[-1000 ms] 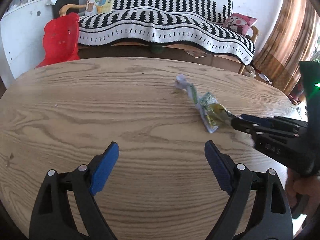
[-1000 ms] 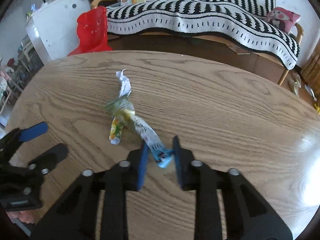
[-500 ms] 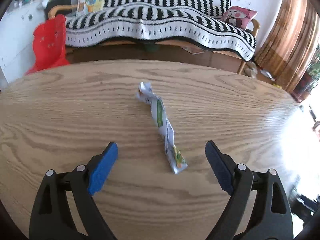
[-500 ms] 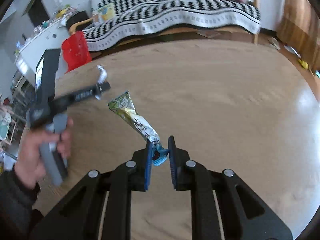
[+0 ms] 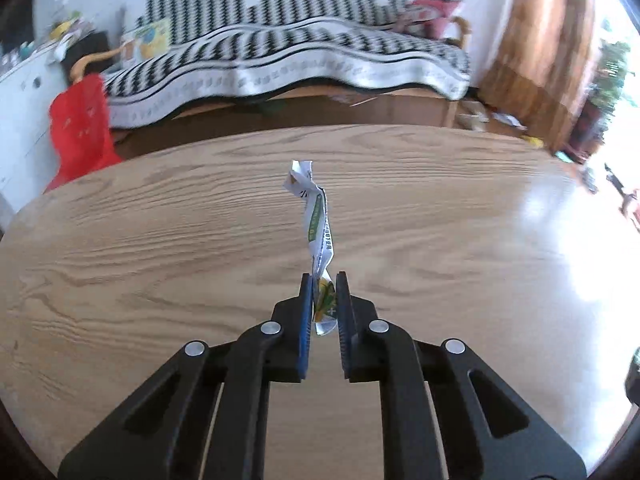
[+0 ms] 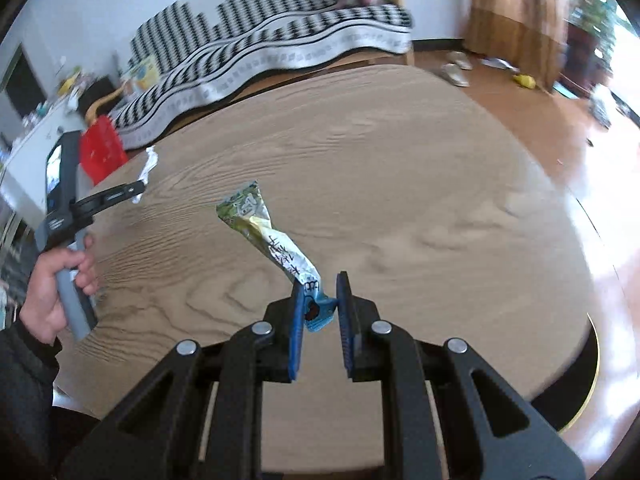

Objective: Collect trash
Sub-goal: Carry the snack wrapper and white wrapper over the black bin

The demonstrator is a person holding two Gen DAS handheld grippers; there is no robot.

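Wooden table [image 5: 160, 240]; left hand [image 6: 52, 280] only in right view.

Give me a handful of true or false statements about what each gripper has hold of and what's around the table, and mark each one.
1. The left gripper is shut on a twisted white and green wrapper. True.
2. The right gripper is empty. False: its fingers pinch the blue end of a green and white snack wrapper.
3. More wrappers lie loose on the wooden table. False: the only two in view are held in the grippers.
4. A sofa with a black and white patterned cover stands beyond the table. True.
5. A hand holds the left gripper's handle in the right wrist view. True.
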